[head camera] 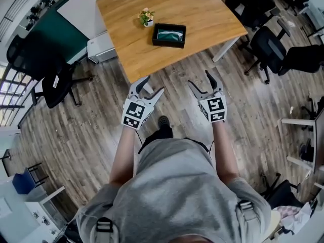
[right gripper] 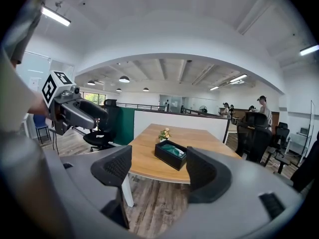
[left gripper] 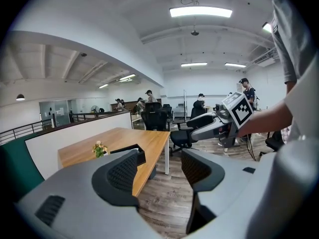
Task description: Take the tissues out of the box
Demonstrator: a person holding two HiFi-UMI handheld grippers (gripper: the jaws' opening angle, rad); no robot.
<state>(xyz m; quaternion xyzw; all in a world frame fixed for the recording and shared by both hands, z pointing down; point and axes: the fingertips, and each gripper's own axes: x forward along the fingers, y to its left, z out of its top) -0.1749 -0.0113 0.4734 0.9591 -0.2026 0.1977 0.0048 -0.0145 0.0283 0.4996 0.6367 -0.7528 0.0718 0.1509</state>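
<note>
— Where's the box (head camera: 168, 44)?
— Upper centre of the head view, on the table (head camera: 202, 9), just right of the plant (head camera: 146, 17). The tissues (head camera: 170, 34) lie inside it, not yet touched.
— And the grippers?
— Left gripper (head camera: 153, 84) and right gripper (head camera: 200, 79) hang lower in the frame, over floor, short of the table edge. Both have jaws apart with nothing between them.
— Which is nearer?
— About equal. The box lies straight ahead between them, long side across the frame. The right gripper view frames it between its jaws, so I'd judge that one better lined up.
</note>
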